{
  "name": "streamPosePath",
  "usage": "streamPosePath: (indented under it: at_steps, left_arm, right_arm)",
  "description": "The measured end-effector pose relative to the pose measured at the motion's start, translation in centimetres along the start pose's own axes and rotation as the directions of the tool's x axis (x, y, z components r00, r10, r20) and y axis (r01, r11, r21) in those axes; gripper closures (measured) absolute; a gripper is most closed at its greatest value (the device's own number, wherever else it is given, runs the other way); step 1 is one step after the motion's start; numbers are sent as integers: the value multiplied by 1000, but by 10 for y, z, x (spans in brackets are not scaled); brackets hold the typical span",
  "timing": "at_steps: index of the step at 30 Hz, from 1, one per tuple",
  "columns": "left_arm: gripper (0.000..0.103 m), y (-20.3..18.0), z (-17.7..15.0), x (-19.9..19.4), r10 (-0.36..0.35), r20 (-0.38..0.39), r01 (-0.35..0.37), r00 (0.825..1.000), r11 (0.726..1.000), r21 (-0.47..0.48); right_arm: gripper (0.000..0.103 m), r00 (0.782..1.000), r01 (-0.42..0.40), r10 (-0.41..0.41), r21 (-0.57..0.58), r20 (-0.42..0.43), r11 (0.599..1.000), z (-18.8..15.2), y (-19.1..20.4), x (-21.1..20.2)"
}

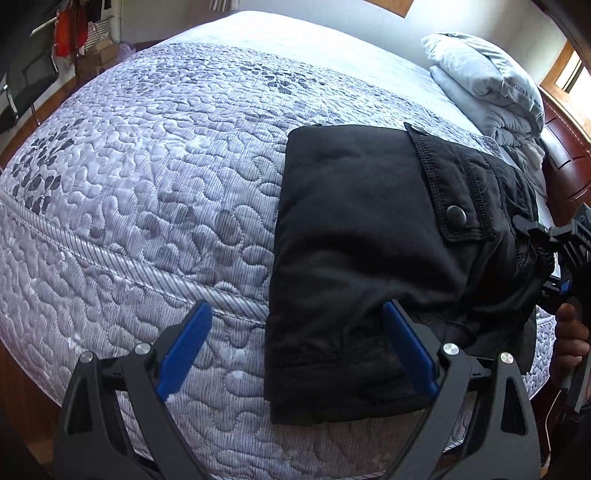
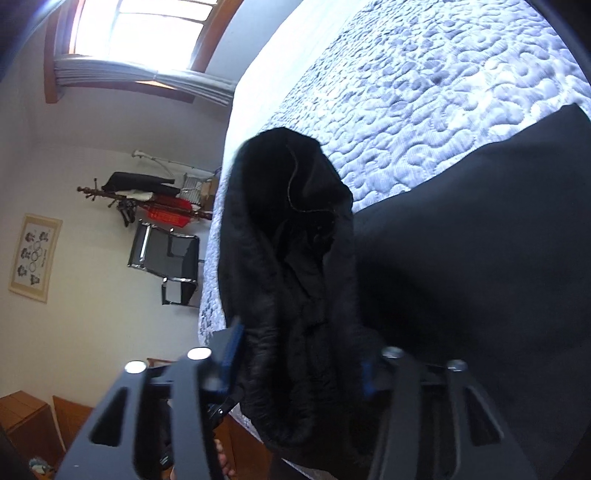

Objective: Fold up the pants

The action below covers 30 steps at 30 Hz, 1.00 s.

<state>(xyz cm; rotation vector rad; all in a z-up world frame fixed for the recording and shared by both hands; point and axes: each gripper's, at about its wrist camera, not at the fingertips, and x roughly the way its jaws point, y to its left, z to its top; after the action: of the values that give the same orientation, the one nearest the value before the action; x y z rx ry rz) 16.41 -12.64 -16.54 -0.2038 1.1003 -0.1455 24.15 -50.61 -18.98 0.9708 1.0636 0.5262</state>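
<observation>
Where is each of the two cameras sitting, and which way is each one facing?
Left wrist: on the left gripper, looking down at the folded black pants on the quilted bed; its open blue fingers and a hand show.
Right wrist: on the right gripper, turned sideways, looking along the bed edge toward a window; its fingers pinch bunched pants fabric.
Shared: pants, bed.

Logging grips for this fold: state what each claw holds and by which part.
Right claw is shut on the black pants, pinching a bunched edge at their right end. Left claw is open, holding nothing.
</observation>
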Motion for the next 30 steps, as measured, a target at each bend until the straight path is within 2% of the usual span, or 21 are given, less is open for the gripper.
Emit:
streamPosePath:
  at_steps: [1,4,8,16,24,30]
  left_arm:
    - [10,1,0,0,2,-2,-2,1000,1000,-5]
    - [9,7,0,-1,2,-6,-2,1000,1000,-29]
    - [9,13,0,-6,2,-1,-3,1000,998,-58]
    - [9,25,-1,-25,6,19,-4,1000,994,-106]
    - [9,18,0,-40,-17,44,21,999,995,-94]
    - [8,-1,1,-42,-41,42,43,998,997,-61]
  right_arm:
    - [74,1000,-10,10,-8,0,1000,0,2,-2]
    - [80,1000,-28,28,-26,-6,999,-3,12,-7]
    - [81,996,-88,88,-2,-10,996,-5,28,-9]
    - [82,990,-140,139,-43,-12,989,-3,76,-18]
    - [82,988,-145,149,-132,25,981,0,117,-58]
    - [82,987,-123,135,-134,82,983,-3,107,-98]
